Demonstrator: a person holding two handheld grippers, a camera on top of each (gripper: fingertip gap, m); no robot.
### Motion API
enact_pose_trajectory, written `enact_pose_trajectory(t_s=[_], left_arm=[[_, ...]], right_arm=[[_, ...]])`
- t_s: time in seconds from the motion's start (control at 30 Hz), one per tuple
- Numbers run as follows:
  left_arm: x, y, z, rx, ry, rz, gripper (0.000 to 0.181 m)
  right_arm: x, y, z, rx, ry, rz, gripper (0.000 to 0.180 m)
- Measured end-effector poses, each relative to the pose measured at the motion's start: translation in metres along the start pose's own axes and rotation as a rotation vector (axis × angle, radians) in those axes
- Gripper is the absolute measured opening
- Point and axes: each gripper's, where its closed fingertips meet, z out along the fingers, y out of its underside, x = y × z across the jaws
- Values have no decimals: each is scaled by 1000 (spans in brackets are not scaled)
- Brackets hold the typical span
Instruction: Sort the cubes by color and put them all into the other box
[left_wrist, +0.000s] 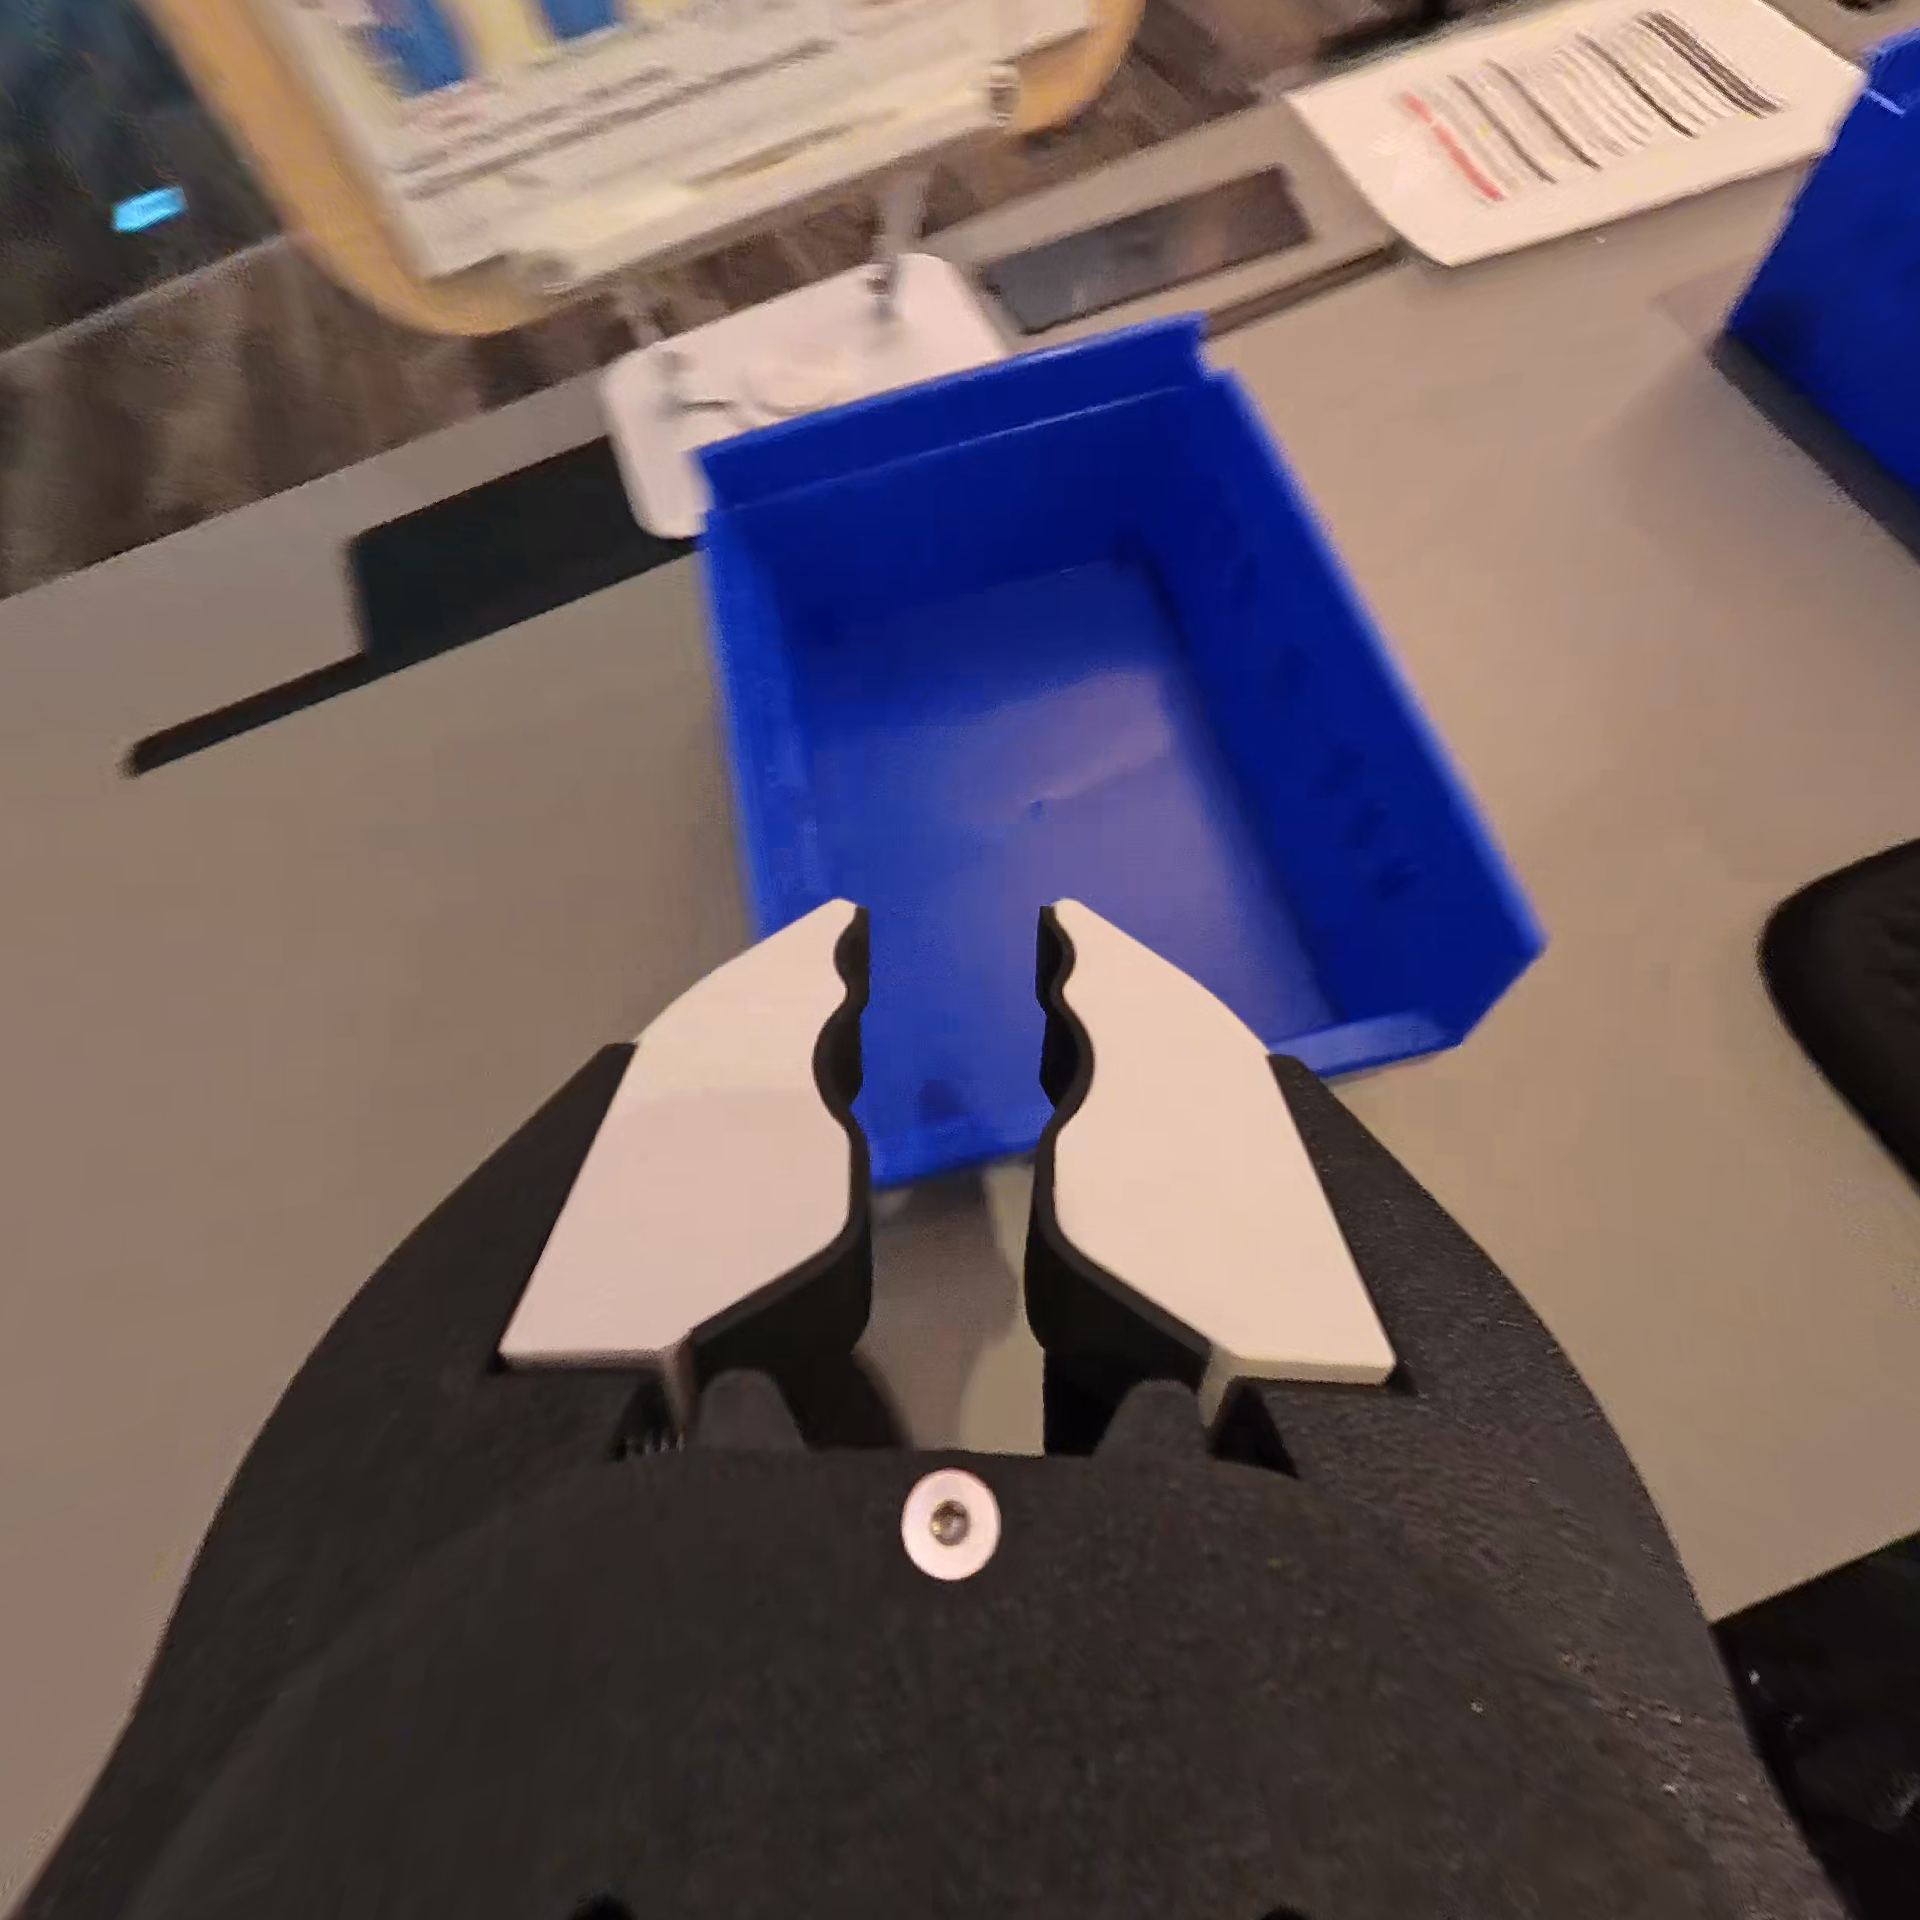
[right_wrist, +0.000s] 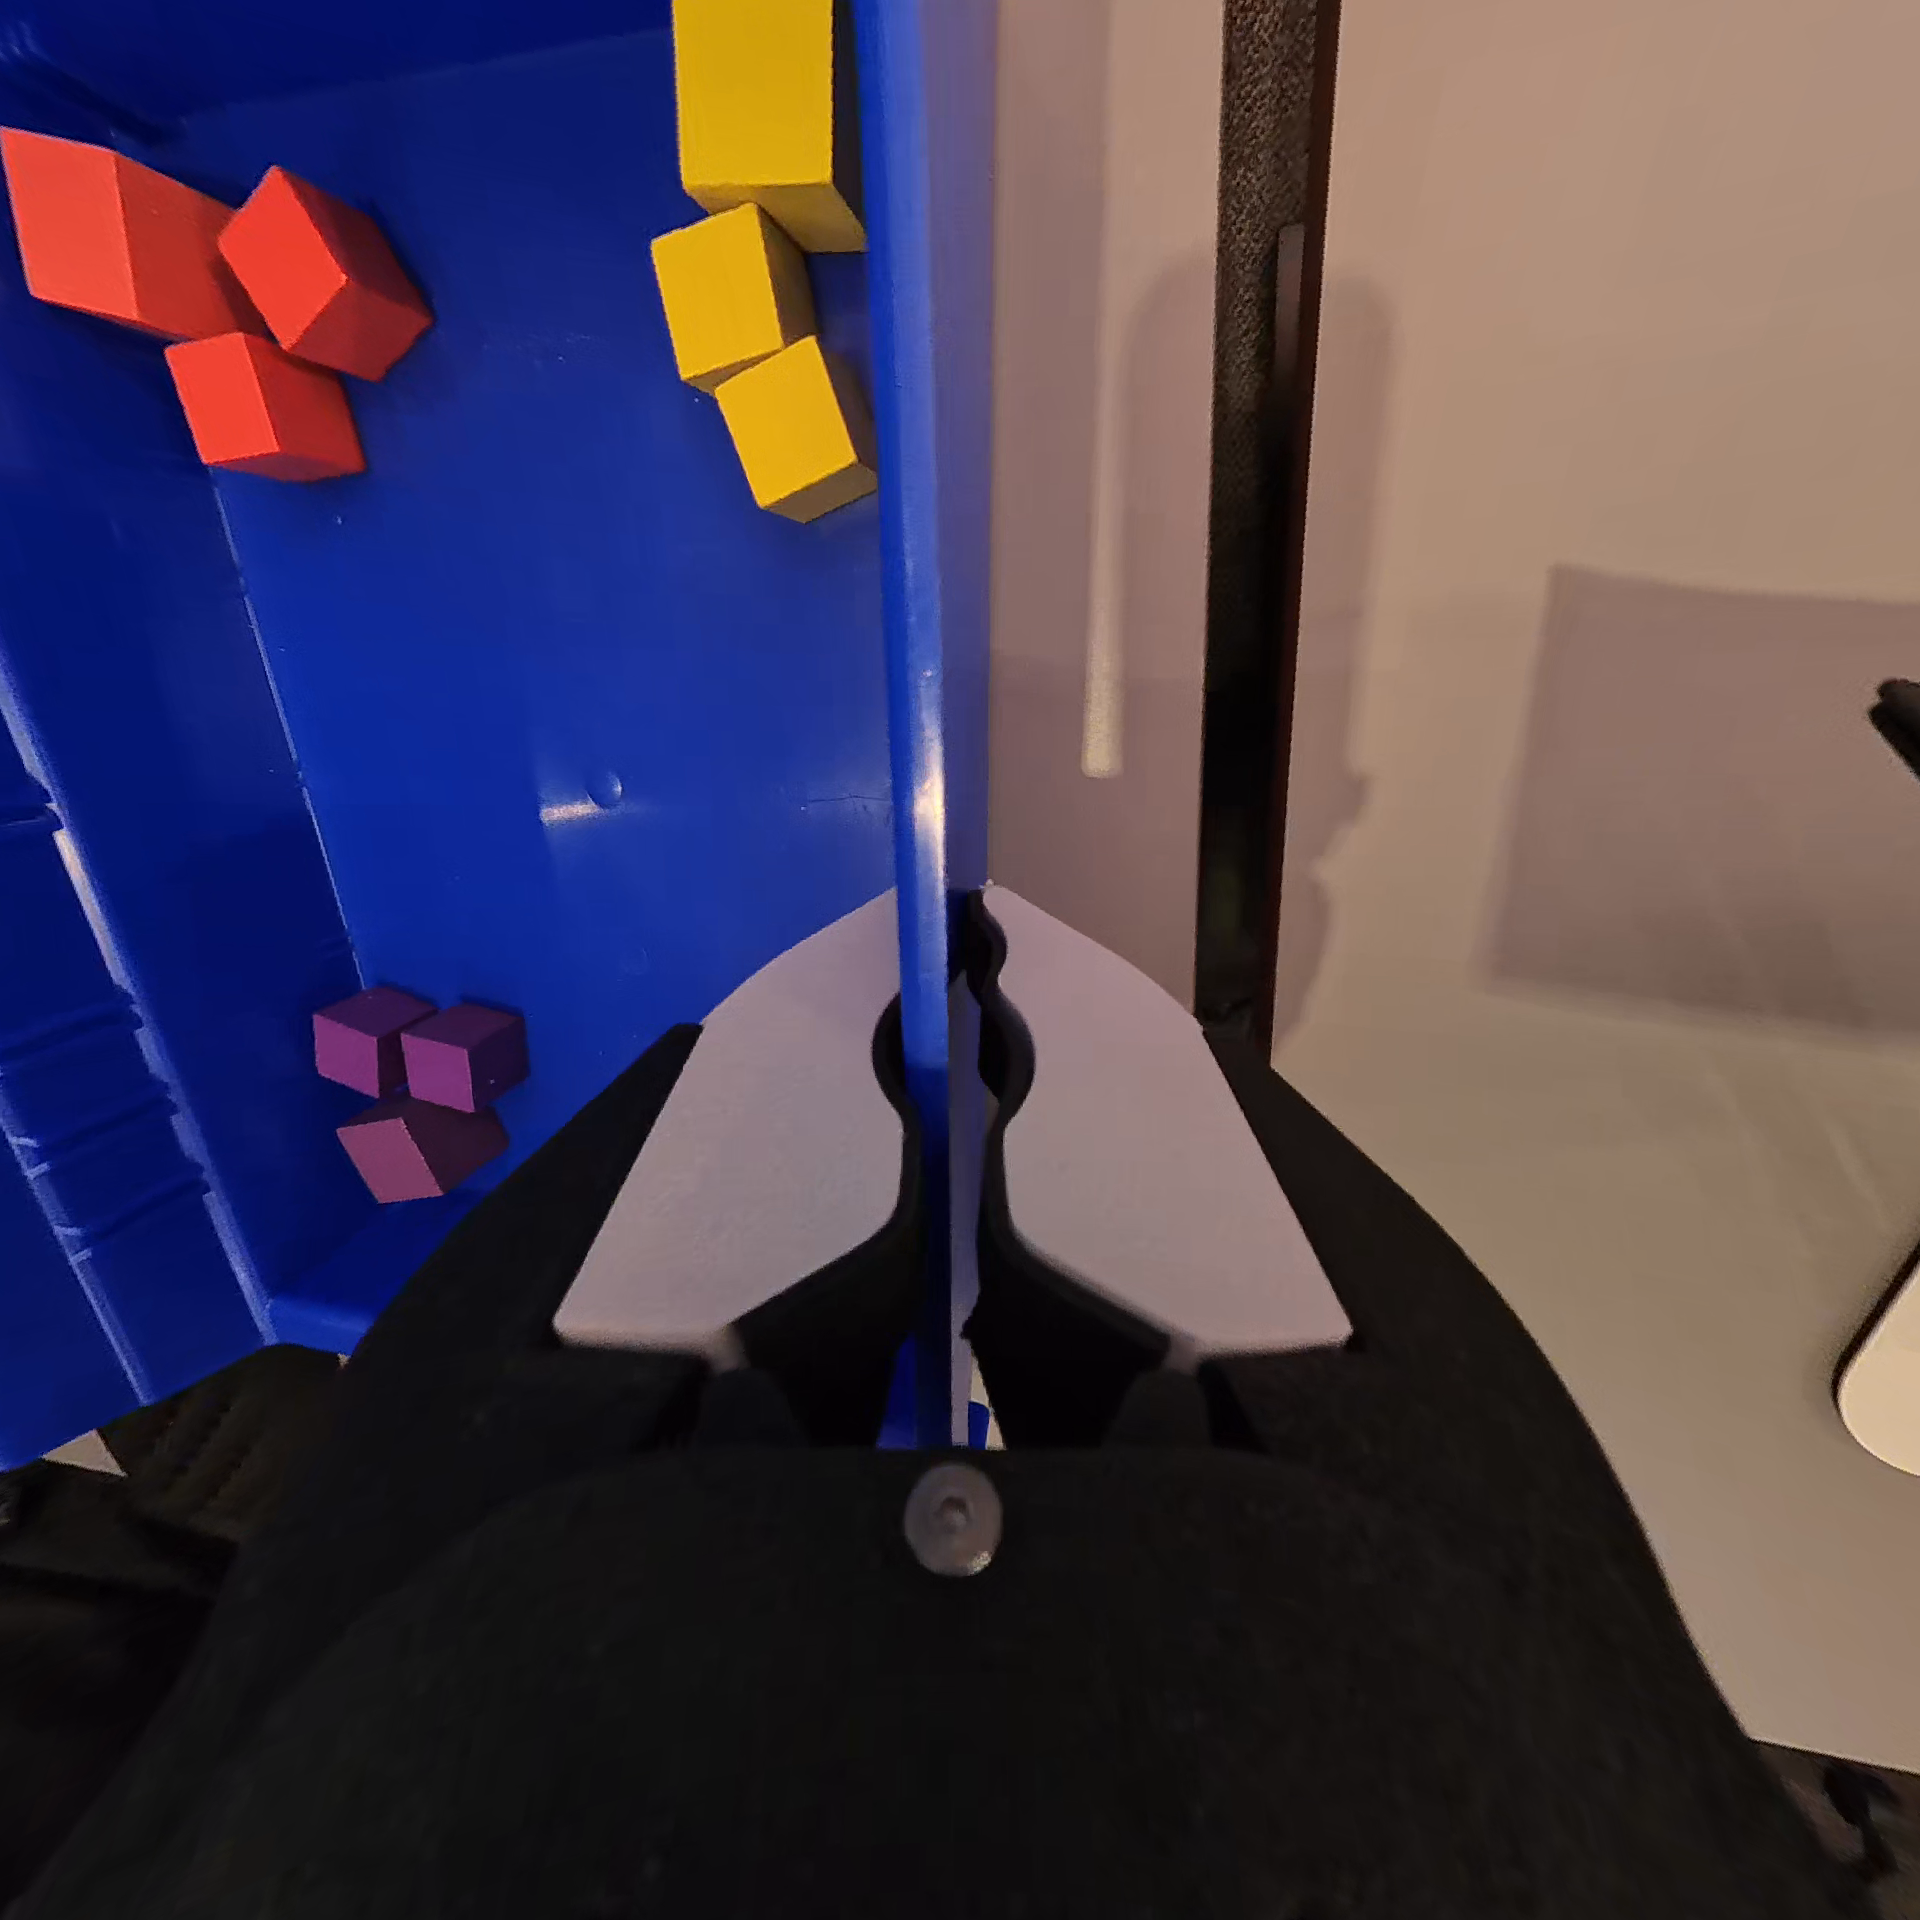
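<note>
I see a grey table (left_wrist: 312, 935), printed sheet (left_wrist: 1558, 114) far right, white stand base (left_wrist: 810, 353) w/ a poster board (left_wrist: 644, 114) far left.

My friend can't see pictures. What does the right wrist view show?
The right gripper is shut on the side wall of a blue box. Inside lie three red cubes, three yellow cubes and three purple cubes, each colour in its own cluster.
</note>
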Motion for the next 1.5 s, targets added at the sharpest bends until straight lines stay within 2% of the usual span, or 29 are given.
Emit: enact_pose_trajectory(t_s=[0.13,0.3,0.53,0.73,0.93,1.07,1.33,1.5], left_arm=[[-68,48,-46,7,-114,-118,29],[-113,103,-73,-54,-173,-164,28],[-144,133,-84,-42,-185,-246,26],[-144,146,-75,-34,-128,-268,26],[-141,167,-73,-47,-81,-268,26],[-145,180,-79,-29,-58,-300,26],[-176,209,-107,13,-97,-377,26],[-211,202,-134,122,-136,-454,21]], right_arm=[[-6,-1,2,11,-24,28,5],[-18,2,2,9,-34,48,5],[-54,1,-17,15,-35,57,5],[-130,-18,-63,43,-70,22,5],[-247,-39,-117,55,-72,-72,5],[-346,-45,-126,37,-59,-184,4],[-583,-28,-73,-59,-233,-437,5],[-723,-2,-21,-120,-368,-569,5]])
